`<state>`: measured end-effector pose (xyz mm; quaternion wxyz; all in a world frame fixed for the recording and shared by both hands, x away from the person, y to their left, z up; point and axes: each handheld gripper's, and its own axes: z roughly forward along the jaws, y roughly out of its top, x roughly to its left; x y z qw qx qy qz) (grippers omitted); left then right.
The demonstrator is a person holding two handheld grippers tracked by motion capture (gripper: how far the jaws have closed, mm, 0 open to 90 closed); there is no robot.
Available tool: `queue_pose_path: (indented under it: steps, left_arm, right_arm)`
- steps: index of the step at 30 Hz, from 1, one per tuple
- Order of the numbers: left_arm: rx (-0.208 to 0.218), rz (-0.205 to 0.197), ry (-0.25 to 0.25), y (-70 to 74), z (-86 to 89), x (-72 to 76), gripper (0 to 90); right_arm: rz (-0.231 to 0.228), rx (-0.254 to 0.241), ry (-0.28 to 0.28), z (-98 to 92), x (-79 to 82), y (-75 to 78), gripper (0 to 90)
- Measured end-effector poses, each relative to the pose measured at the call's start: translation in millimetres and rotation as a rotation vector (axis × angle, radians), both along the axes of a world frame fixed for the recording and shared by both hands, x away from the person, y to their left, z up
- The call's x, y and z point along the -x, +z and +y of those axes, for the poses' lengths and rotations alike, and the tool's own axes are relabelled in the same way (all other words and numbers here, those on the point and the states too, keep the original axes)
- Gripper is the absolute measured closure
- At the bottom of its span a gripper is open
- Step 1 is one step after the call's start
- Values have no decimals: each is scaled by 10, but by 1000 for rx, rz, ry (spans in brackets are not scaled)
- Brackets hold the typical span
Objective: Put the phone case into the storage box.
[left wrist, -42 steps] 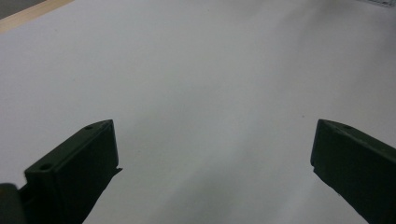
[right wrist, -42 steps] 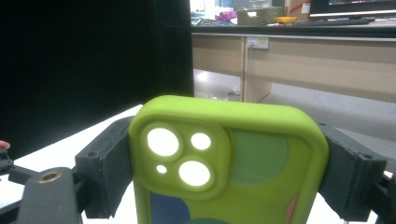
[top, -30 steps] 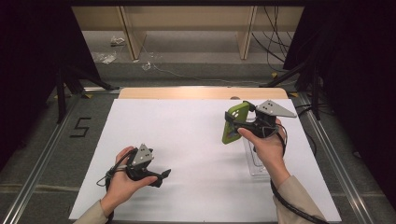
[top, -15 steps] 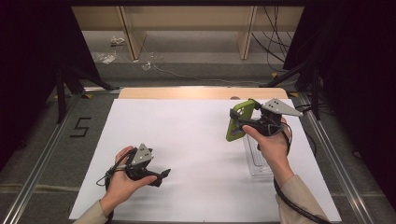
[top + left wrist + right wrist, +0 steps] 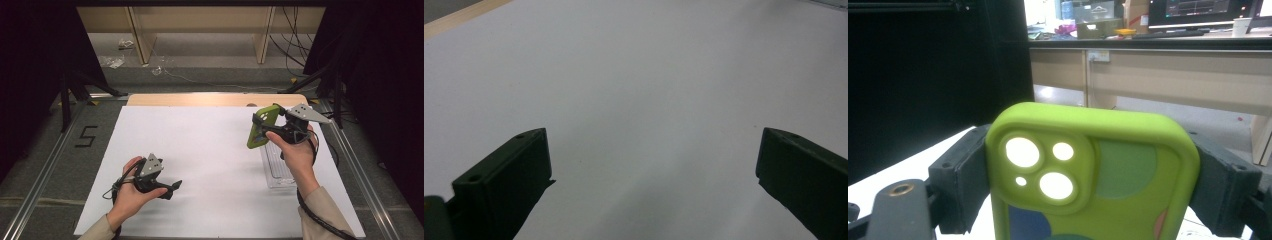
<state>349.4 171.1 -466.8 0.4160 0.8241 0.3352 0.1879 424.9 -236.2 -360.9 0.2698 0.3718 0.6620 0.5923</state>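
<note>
1. The right claw [image 5: 261,129] is lifted above the right side of the white surface [image 5: 200,150], pinching a green phone case [image 5: 260,126] by its two long edges
2. In the right gripper view the phone case [image 5: 1093,170] stands upright between the jaws, camera cut-outs at its top
3. A clear plastic tray [image 5: 276,167] lies on the surface below the right hand [image 5: 296,150]
4. The left claw [image 5: 170,189] rests low over the near-left surface, its jaws spread wide with nothing between them
</note>
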Motion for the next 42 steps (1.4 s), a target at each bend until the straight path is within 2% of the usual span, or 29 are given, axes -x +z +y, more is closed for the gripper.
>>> queue_pose_path:
  steps: [42]
  left_arm:
    - [3, 1, 3, -9, -2, -1, 7]
  right_arm:
    - [0, -6, -115, -266, -62, -12, 170]
